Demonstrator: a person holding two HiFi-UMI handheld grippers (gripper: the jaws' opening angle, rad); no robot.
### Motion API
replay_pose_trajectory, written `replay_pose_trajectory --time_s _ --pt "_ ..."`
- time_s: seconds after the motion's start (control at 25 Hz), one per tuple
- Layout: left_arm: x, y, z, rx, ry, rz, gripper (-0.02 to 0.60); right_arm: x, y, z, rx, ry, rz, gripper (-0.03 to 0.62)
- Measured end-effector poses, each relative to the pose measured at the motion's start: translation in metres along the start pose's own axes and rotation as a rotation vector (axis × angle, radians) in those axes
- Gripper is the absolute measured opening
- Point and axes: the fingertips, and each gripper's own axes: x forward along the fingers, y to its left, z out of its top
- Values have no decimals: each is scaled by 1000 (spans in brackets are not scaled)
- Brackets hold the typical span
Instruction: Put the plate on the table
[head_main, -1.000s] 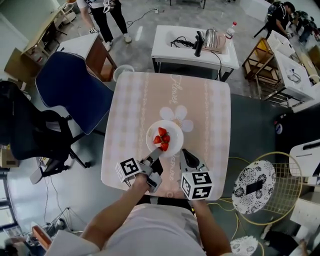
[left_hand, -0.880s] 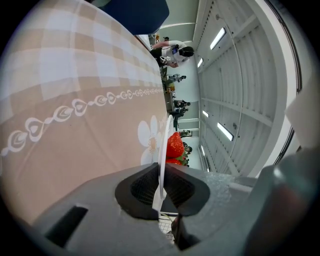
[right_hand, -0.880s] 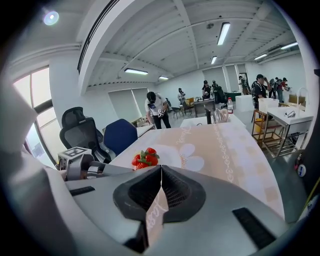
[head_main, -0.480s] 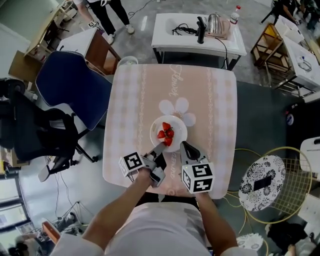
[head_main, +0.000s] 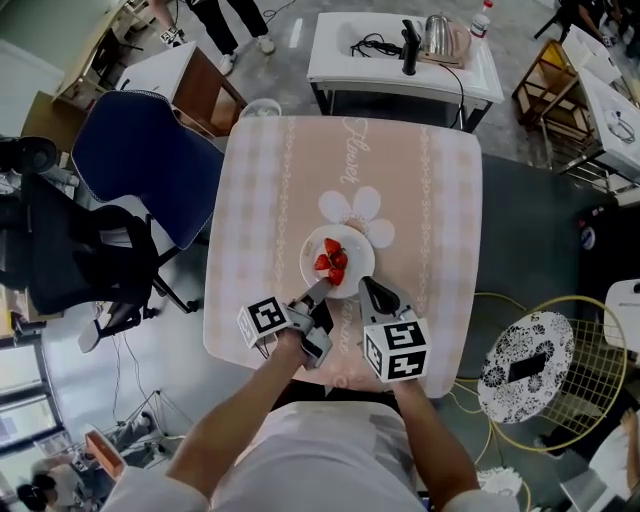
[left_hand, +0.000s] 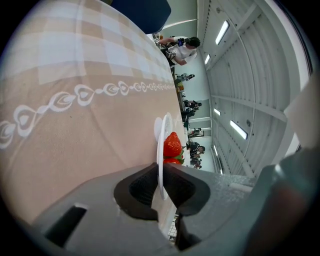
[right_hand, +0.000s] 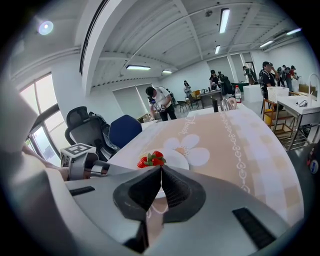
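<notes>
A white plate (head_main: 352, 250) with strawberries (head_main: 332, 260) sits low over the pink flower-print tablecloth (head_main: 270, 200), near the table's front edge. My left gripper (head_main: 316, 292) is shut on the plate's near-left rim. In the left gripper view the plate (left_hand: 161, 145) runs edge-on between the jaws, with the strawberries (left_hand: 172, 145) just beyond. My right gripper (head_main: 368, 287) is shut, tips meeting, beside the plate's near-right rim. In the right gripper view, plate (right_hand: 176, 161) and strawberries (right_hand: 151, 159) lie right behind the jaw tips. Whether the plate rests on the cloth I cannot tell.
A blue chair (head_main: 140, 170) and a black office chair (head_main: 60, 250) stand left of the table. A white side table (head_main: 400, 60) with a kettle (head_main: 440, 35) is behind it. A round patterned stool (head_main: 525, 365) stands at the right. People stand in the background.
The head camera has shifted a little. Both grippers and the plate keep nearly the same places on the table, the left gripper still on the rim.
</notes>
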Motion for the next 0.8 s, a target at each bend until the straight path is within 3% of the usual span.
replay_pose_trajectory --time_s 0.28,0.8 --pt "-1 3 4 53 -2 61 31 3 -1 -2 14 11 19 5" --pt "-8 11 8 260 36 251 81 1 -1 -3 46 7 38 5"
